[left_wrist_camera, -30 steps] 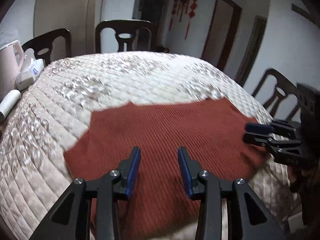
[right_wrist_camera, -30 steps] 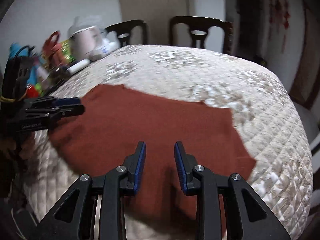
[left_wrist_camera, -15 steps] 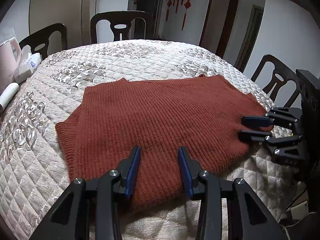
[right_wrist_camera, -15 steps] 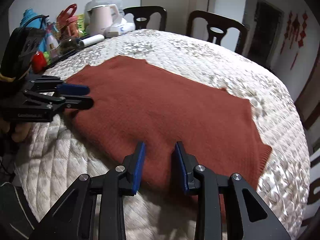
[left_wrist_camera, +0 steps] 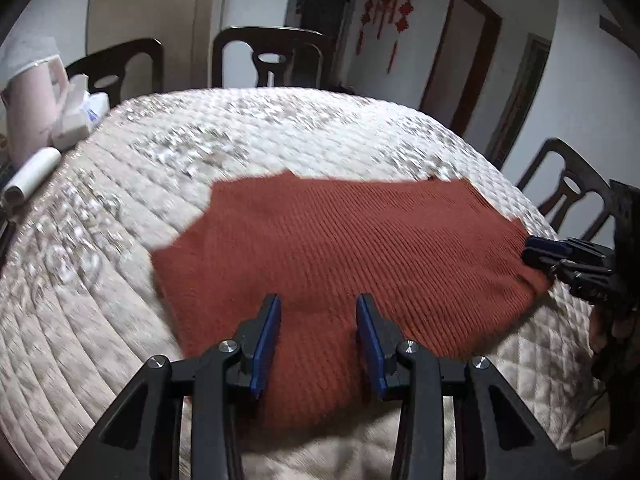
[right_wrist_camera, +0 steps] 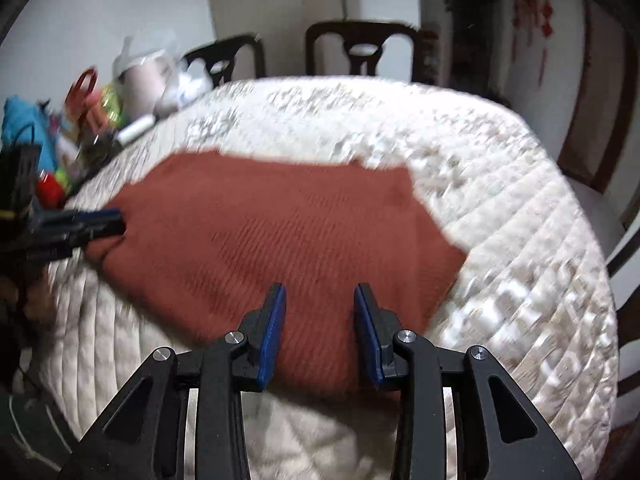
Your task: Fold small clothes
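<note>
A rust-red ribbed knitted garment [left_wrist_camera: 352,248] lay spread flat on the round table covered with a cream quilted cloth [left_wrist_camera: 280,128], on the half of the table nearer to the person. The left gripper [left_wrist_camera: 318,320], black with blue pads, hovered over the near edge of the garment; its jaws stood partly apart and nothing was between them. The right gripper [right_wrist_camera: 320,316], of the same kind, was also above the near edge of the garment, at the other end, and its jaws were opening with only air between the blue pads. Each gripper showed at the side in the other's view, at an end of the garment; if it touched the knit there I could not tell. A white roll [left_wrist_camera: 30,174] and a pale pink kettle [left_wrist_camera: 30,108] stood at the far left edge of the table, with colourful small things [right_wrist_camera: 60,132] beside them. Dark wooden chairs [left_wrist_camera: 272,60] stood around the table.
</note>
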The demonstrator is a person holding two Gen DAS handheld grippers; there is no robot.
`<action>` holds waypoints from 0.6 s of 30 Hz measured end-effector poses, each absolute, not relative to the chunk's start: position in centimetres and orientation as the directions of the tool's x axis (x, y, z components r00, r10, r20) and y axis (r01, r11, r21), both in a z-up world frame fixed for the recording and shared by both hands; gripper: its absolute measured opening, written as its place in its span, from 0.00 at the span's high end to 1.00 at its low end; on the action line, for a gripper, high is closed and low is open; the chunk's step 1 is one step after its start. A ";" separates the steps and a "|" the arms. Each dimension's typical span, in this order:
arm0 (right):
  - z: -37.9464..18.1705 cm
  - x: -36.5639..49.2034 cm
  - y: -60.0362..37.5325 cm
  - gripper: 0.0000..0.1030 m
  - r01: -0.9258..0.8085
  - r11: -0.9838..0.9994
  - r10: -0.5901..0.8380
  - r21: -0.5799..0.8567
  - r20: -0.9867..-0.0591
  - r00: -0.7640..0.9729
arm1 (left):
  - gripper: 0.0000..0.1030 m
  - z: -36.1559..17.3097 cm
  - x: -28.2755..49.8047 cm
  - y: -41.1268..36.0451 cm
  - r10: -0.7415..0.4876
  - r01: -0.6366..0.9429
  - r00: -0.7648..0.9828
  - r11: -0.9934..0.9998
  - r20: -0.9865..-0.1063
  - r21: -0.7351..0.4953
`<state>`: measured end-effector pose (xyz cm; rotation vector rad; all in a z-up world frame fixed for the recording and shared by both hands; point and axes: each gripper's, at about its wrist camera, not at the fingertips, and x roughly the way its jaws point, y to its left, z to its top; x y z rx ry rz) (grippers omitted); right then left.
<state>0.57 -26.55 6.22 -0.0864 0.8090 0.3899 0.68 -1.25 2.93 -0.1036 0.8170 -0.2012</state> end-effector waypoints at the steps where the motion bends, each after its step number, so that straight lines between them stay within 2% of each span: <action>1: 6.3 1.1 -26.8 0.65 -0.355 0.930 0.310 0.092 -0.713 0.629 | 0.59 2.9 1.4 -0.8 -0.196 0.106 0.663 0.980 -0.722 -0.168; 5: 6.0 4.5 -28.5 0.65 -0.242 0.958 0.277 0.155 -0.721 0.635 | 0.60 2.7 4.4 1.0 -0.150 0.012 0.653 0.982 -0.743 -0.188; 8: 5.5 6.7 -29.0 0.66 -0.214 0.955 0.294 0.205 -0.741 0.604 | 0.60 2.5 6.5 1.7 -0.178 -0.013 0.630 0.971 -0.756 -0.239; 10: 5.1 7.6 -28.6 0.75 -0.222 0.953 0.299 0.205 -0.756 0.582 | 0.60 2.4 7.6 1.8 -0.167 -0.033 0.616 0.971 -0.770 -0.237; 14: 4.5 8.8 -28.2 0.78 -0.230 0.952 0.299 0.202 -0.779 0.551 | 0.60 1.8 9.5 2.3 -0.188 -0.061 0.589 0.960 -0.786 -0.275; 15: 4.6 9.0 -28.2 0.87 -0.237 0.951 0.300 0.199 -0.777 0.553 | 0.62 1.8 9.6 2.2 -0.191 -0.061 0.590 0.958 -0.785 -0.279; 16: 4.7 9.0 -28.2 0.96 -0.239 0.952 0.295 0.190 -0.773 0.562 | 0.71 1.8 9.9 2.2 -0.184 -0.065 0.593 0.959 -0.784 -0.274; 17: 4.8 9.1 -28.3 0.96 -0.240 0.951 0.299 0.194 -0.770 0.564 | 0.81 1.7 10.1 2.3 -0.171 -0.072 0.592 0.962 -0.788 -0.263; 18: 4.9 9.2 -28.5 0.96 -0.240 0.948 0.311 0.208 -0.763 0.567 | 0.85 1.7 10.2 2.3 -0.167 -0.076 0.597 0.962 -0.785 -0.262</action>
